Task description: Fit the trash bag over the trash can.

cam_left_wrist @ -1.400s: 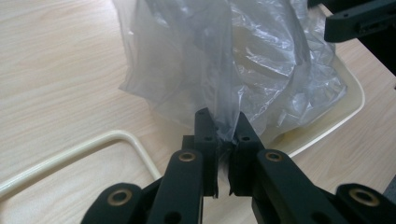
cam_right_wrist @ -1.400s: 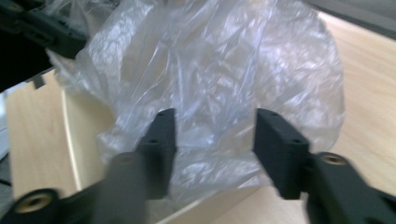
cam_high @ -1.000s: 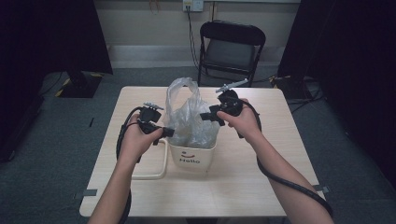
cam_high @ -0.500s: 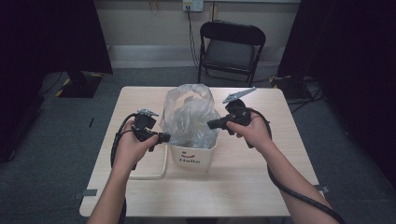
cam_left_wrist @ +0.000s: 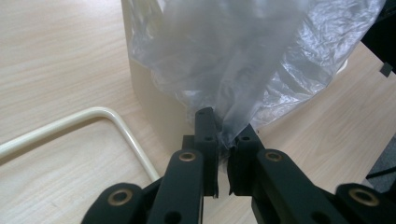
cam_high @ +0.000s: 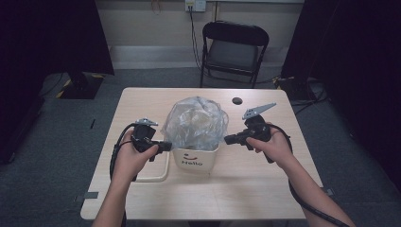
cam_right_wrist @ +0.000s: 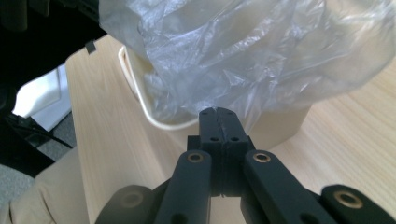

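The plastic bag has been spread wider, across the bin.

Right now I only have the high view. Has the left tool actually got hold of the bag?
Observer: Yes. In the left gripper view the left tool is shut, with a fold of the plastic bag pinched between its jaws.
Operator: And the right tool?
Observer: In the right gripper view it is shut, jaws flat together. The bag film sits right at its tips, but I can't tell whether any of it is caught.
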`<state>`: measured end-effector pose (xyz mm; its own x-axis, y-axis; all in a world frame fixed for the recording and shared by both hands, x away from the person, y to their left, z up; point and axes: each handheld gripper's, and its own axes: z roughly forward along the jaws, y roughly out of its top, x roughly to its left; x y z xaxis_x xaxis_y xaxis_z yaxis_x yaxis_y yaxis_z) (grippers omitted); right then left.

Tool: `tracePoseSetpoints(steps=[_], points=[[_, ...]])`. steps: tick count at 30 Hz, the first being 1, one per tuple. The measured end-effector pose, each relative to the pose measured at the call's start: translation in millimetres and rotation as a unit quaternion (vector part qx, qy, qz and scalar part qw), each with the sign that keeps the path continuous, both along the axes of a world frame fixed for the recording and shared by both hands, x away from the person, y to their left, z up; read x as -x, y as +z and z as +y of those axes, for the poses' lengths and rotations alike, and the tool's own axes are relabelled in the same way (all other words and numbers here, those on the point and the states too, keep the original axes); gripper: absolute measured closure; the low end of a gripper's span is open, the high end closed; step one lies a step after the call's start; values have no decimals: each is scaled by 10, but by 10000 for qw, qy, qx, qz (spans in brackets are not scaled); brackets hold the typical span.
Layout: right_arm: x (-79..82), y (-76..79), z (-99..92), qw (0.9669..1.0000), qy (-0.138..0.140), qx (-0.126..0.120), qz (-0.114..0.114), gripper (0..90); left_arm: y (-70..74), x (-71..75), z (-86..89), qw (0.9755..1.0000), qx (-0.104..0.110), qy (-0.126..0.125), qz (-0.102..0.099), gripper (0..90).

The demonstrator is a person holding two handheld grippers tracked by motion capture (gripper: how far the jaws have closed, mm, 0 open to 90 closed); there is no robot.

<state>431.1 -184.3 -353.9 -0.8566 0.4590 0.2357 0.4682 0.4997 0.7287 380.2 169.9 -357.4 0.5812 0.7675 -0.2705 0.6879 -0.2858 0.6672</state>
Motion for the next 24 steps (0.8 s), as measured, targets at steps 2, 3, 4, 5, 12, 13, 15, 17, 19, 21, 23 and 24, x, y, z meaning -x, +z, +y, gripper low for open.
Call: tracePoseSetpoints(steps=[2, 3, 4, 5, 12, 13, 15, 17, 19, 21, 23, 24], points=[[31, -51, 9, 9999, 32, 157, -22, 900, -37, 15, 4, 10000, 37, 40, -15, 849], [40, -87, 18, 9997, 53, 219, -18, 900, -49, 23, 14, 10000, 48, 35, -32, 849], [44, -128, 30, 9996, 69, 280, -4, 900, -63, 29, 29, 10000, 17, -35, -37, 849], [44, -170, 42, 9993, 97, 369, 16, 900, -76, 41, 38, 10000, 2, -70, -30, 848], [-16, -332, 73, 9990, 74, 418, 125, 900, -249, -13, 73, 9998, -83, -109, 161, 855], [-20, -341, 73, 9989, 66, 435, 161, 900, -266, -16, 54, 9997, -119, -135, 170, 854], [-30, -368, 71, 9990, 16, 443, 104, 900, -282, -19, 42, 9995, -170, -185, 167, 841], [-44, -404, 63, 9990, -23, 408, 152, 900, -333, -33, 34, 9997, -140, -126, 147, 839], [-71, -447, 61, 9989, -53, 417, 200, 900, -357, -41, 23, 9995, -177, -199, 143, 840], [-88, -470, 62, 9989, -65, 410, 218, 900, -370, -41, 13, 9996, -159, -178, 143, 841], [-124, -523, 77, 9990, -86, 356, 254, 900, -381, -52, 21, 9995, -154, -219, 143, 841], [-124, -523, 77, 9990, -86, 356, 254, 900, -381, -52, 21, 9995, -154, -219, 143, 841]])
